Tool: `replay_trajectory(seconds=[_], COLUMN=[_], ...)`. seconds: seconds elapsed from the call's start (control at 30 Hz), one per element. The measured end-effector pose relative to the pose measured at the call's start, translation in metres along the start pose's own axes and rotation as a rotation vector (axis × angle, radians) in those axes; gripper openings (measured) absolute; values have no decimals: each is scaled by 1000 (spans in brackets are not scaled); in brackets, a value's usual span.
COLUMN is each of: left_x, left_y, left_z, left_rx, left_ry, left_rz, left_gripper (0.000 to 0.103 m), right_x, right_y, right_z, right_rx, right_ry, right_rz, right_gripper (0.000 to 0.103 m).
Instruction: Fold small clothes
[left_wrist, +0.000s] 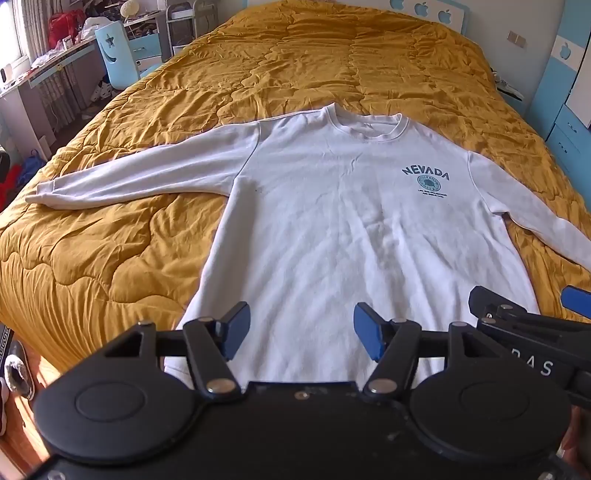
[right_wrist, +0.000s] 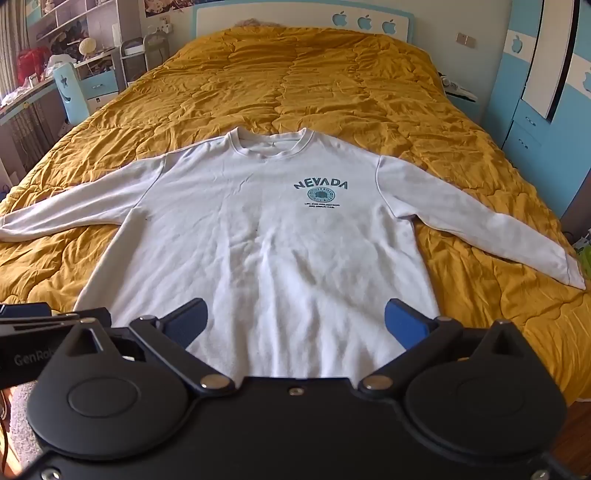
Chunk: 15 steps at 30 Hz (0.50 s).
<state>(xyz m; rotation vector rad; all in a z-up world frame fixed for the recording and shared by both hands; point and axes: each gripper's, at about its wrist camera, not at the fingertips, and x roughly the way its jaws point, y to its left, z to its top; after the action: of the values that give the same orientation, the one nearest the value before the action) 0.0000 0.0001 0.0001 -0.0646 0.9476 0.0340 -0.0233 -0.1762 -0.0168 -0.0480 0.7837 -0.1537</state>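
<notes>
We see no fold yet — the white sweatshirt (left_wrist: 332, 221) lies flat on the bed (left_wrist: 110, 258), sleeves spread; left hand-held gripper (left_wrist: 301, 330) and right hand-held gripper (right_wrist: 295, 321) hover released, grasping nothing.

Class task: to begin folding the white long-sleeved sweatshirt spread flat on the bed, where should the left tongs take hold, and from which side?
Probably the cuff of the white long-sleeved sweatshirt, approached from the bed's left edge: that sleeve lies stretched outward, flat, cuff free.

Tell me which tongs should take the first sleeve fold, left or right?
Either: both tongs, left and right, hover open over the sweatshirt's hem. Left suits the left sleeve, since it sits on that side; right suits the right sleeve.
</notes>
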Motion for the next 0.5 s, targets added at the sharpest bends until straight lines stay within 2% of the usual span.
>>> replay_trajectory(seconds=[0.5], left_x=[3], left_y=[0], left_z=[-1], left_rx=[-6], left_ry=[17], left_rz=[12], left_gripper=[66], right_x=[0], right_y=[5], right_z=[1], right_rx=[1], right_ry=[5], right_rz=[4], right_gripper=[103])
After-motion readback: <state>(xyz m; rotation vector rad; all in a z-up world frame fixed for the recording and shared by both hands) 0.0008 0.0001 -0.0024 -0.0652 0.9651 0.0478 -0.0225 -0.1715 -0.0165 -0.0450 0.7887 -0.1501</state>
